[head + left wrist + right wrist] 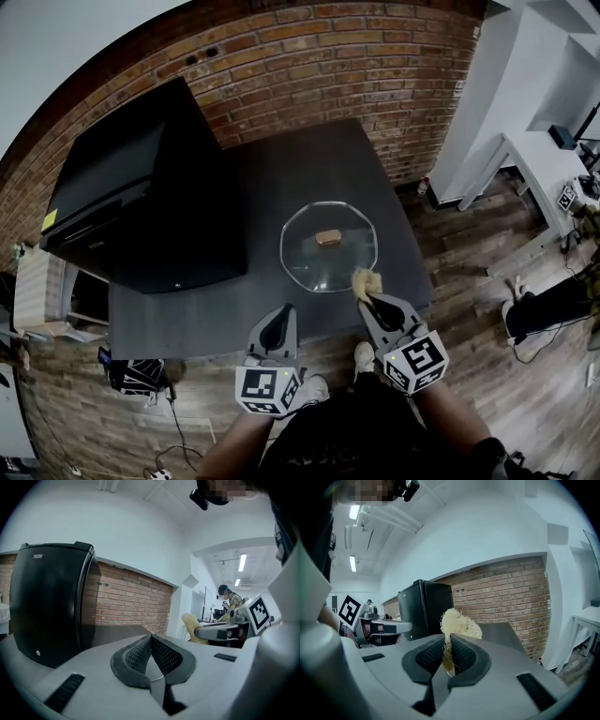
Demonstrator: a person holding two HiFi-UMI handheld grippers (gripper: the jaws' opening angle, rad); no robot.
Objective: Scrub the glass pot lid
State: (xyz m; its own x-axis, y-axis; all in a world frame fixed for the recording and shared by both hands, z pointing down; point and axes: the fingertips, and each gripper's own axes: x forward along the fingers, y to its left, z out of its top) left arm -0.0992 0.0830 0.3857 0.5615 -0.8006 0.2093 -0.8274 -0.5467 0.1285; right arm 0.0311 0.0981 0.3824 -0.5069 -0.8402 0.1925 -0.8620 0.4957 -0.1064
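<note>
Scrubbing is judged hardly begun: a loofah scrubber [366, 280] is pinched in the right gripper [367, 298] at the near rim of the glass pot lid [314, 267], laid on the dark table [281, 178]. The left gripper [278, 323] is pressed together, empty.

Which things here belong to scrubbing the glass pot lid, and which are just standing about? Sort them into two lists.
For the job: glass pot lid on the dark table; fibrous scrubber, clamped in the right claw.
Just standing about: black fridge; brick wall; white desk; left claw, shut and empty.
</note>
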